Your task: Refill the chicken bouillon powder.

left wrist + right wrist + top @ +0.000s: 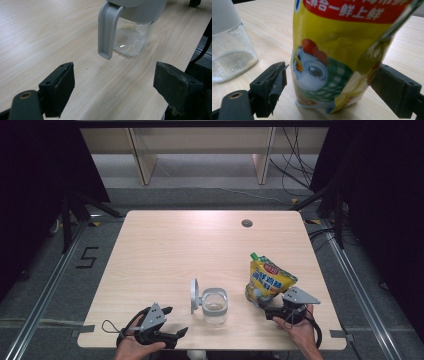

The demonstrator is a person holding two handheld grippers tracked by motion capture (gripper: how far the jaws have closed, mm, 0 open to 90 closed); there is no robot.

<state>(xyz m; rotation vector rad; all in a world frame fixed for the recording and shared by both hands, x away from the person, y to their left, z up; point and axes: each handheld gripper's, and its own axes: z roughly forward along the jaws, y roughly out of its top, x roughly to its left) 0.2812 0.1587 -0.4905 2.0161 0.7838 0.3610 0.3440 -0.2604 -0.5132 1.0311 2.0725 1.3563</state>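
Pale wood tabletop [165,250], round cable hole [246,223] near far edge; grey carpet floor w/ metal rails either side, dark curtains L and R, wooden legs of other furniture at back, cables on floor far R.

L gripper [176,321] at near-L edge of tabletop, held in left hand [131,347], pointing R toward jar. Jaws wide open, nothing between them but bare wood; jar just ahead of tips, not touching.

R gripper [261,301] at near-R edge, held in right hand [299,331], grey 3-cornered plate on top, pointing at pouch base. Jaws open, one either side of pouch bottom; R jaw looks at or v. close to pouch edge, L jaw w/ small gap. Not clamped.

Pouch [267,279]: yellow stand-up bag, green spout cap at top, red banner w/ white characters, cartoon chicken on front. Upright, leaning slightly, R of jar.

Jar [214,306]: clear, squarish, thin layer of pale granules at bottom. Grey hinged lid [194,295] flipped open, standing up on jar's L side. Jar near front edge, between grippers.
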